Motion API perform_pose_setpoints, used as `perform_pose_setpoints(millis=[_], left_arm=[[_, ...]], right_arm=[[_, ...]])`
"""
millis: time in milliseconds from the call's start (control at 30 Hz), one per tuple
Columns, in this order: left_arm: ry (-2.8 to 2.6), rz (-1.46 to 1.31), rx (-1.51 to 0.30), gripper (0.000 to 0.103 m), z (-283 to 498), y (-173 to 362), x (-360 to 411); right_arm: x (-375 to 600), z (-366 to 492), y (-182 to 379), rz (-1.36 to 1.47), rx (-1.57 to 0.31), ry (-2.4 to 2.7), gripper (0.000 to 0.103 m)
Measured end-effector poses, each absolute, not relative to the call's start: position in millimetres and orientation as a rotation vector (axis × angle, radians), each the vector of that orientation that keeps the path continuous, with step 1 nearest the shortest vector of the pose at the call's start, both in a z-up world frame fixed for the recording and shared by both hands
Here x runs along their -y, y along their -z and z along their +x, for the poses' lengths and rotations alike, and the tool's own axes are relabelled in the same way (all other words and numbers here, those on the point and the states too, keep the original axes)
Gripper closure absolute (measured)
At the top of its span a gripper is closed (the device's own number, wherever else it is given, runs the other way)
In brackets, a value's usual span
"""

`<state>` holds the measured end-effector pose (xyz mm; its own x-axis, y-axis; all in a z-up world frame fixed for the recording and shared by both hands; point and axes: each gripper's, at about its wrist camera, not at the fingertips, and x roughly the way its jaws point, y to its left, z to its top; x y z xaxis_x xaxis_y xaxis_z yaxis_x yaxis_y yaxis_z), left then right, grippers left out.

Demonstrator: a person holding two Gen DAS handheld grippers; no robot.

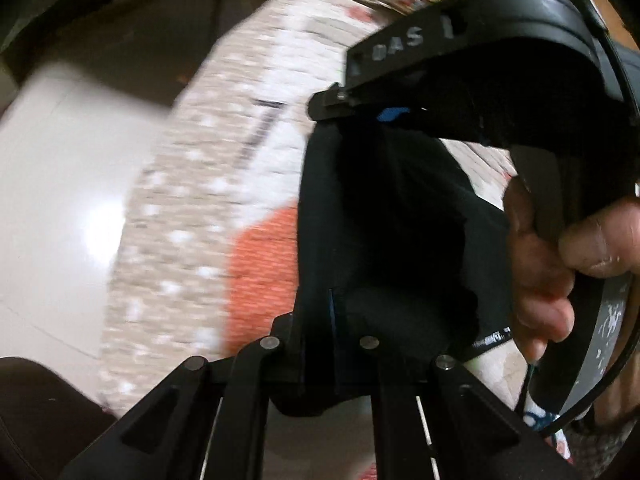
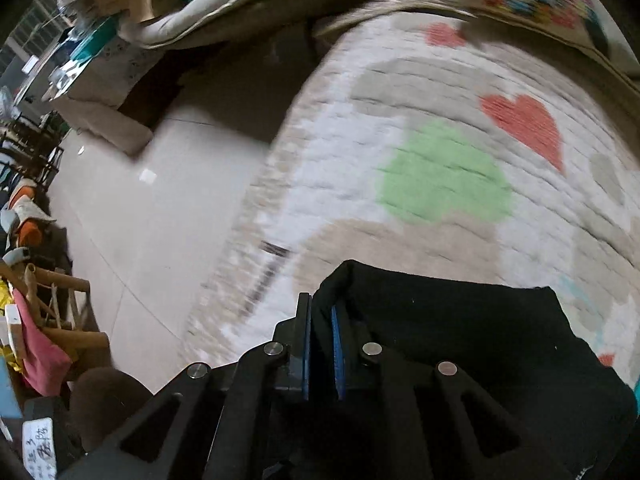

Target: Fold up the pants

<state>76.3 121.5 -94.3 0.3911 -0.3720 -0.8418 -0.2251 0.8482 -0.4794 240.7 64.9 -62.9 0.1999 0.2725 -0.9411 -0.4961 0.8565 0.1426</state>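
The black pants point(image 1: 384, 216) hang bunched between both grippers above a patterned rug point(image 1: 188, 208). In the left wrist view my left gripper point(image 1: 320, 320) is shut on a fold of the black fabric. The right gripper point(image 1: 384, 114) shows ahead at upper right, held by a hand point(image 1: 548, 264), and pinches the same cloth at its blue pad. In the right wrist view my right gripper point(image 2: 321, 320) is shut on an edge of the pants point(image 2: 460, 332), which drape to the right over its fingers.
The rug point(image 2: 440, 128) has a green blob, red hearts and beige patches. Pale tiled floor point(image 2: 160, 208) lies to the left. A sofa with cushions point(image 2: 224, 8) stands at the back. Clutter and a wooden rack point(image 2: 44, 300) sit at the far left.
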Motion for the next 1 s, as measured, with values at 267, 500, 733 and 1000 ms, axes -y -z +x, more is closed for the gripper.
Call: perform_pose_setpoints(millis=[267, 500, 733, 1000], left_arm=[[0.092, -0.652, -1.167, 0.081, 51, 82, -153], [0.062, -0.561, -1.063, 0.075, 50, 55, -148], [0.040, -0.526, -1.069, 0.075, 42, 44, -136], [0.028, -0.456, -1.033, 0.062, 44, 20, -134]], right_arm=[[-20, 250, 27, 0.023, -1.180, -0.502, 0.078], [88, 193, 8, 0.132, -1.128, -0.402, 0.076], [74, 135, 51, 0.278, -1.146, -0.583, 0.075], [98, 124, 84, 0.297, -1.195, -0.361, 0.078]])
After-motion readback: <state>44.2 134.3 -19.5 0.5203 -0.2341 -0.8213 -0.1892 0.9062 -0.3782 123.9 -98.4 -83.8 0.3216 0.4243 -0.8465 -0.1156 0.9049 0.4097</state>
